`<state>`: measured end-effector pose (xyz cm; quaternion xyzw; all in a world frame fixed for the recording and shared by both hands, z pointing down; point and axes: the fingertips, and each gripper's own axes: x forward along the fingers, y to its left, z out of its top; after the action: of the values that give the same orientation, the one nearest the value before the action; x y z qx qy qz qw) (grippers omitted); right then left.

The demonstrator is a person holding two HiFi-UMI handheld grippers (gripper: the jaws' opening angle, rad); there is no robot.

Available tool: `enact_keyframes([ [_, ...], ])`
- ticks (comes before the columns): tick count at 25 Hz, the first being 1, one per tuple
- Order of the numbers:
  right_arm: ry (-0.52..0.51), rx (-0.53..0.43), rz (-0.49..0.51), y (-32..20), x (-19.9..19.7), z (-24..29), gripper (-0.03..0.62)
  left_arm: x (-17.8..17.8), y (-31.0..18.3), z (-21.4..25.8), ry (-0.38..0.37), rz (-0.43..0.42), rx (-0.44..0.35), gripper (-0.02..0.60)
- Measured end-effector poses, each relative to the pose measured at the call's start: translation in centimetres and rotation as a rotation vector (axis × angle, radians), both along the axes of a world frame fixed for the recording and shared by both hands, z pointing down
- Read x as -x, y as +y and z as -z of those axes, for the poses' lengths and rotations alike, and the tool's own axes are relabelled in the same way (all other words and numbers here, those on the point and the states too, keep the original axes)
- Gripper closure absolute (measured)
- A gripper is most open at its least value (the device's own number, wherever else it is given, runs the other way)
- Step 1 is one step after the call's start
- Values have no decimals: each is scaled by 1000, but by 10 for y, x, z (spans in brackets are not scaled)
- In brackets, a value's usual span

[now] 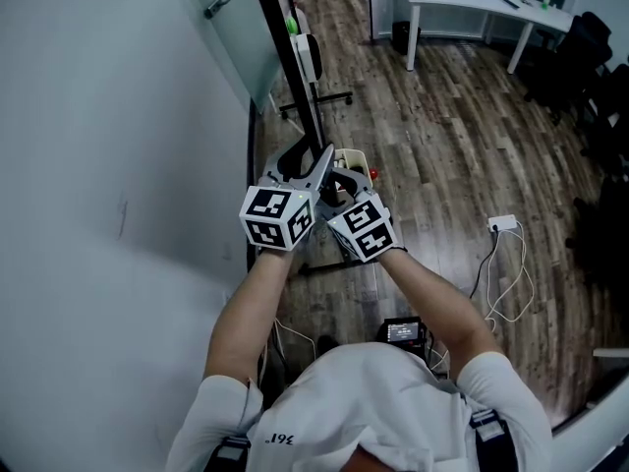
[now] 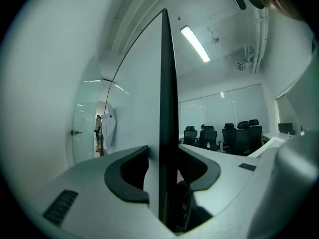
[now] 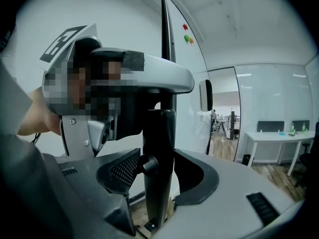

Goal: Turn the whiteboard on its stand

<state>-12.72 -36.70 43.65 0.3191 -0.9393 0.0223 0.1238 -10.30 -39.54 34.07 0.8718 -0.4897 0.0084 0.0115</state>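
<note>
The whiteboard (image 1: pixel 118 165) stands upright on its stand, filling my left side. Its near vertical edge runs down to both grippers.

1. Left gripper (image 2: pixel 167 176): the jaws are pressed onto the board's black edge frame (image 2: pixel 167 83), one pad on each face.
2. Right gripper (image 3: pixel 158 176): just beside and below the left one, the jaws pinch the stand's upright post (image 3: pixel 158 133), and one pad bears against a small knob.

Procedure, as I judge it: the step in hand is to swing the board round.
- Apply force through the left gripper across the board's face, not along the edge, so the pads do not slide off the thin frame.
- Steady the post with the right gripper.
- Turn slowly and watch the white cable (image 1: pixel 511 264) on the floor (image 1: pixel 442 136).
</note>
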Motion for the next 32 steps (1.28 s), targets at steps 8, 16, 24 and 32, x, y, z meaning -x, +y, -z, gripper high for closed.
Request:
enact_keyframes([
  [8,-1,17,-10,-16,1,-9,376,2,-15,-8,27,13,30,417],
  [16,11,12,-12,-34,4,-15,376,6,-32,-14,56,26,38,422],
  [24,33,15,-23,-50,4,-20,378,6,-48,-19,82,29,47,422],
  [32,38,14,-27,-67,7,-19,378,8,-64,-18,85,32,57,421],
])
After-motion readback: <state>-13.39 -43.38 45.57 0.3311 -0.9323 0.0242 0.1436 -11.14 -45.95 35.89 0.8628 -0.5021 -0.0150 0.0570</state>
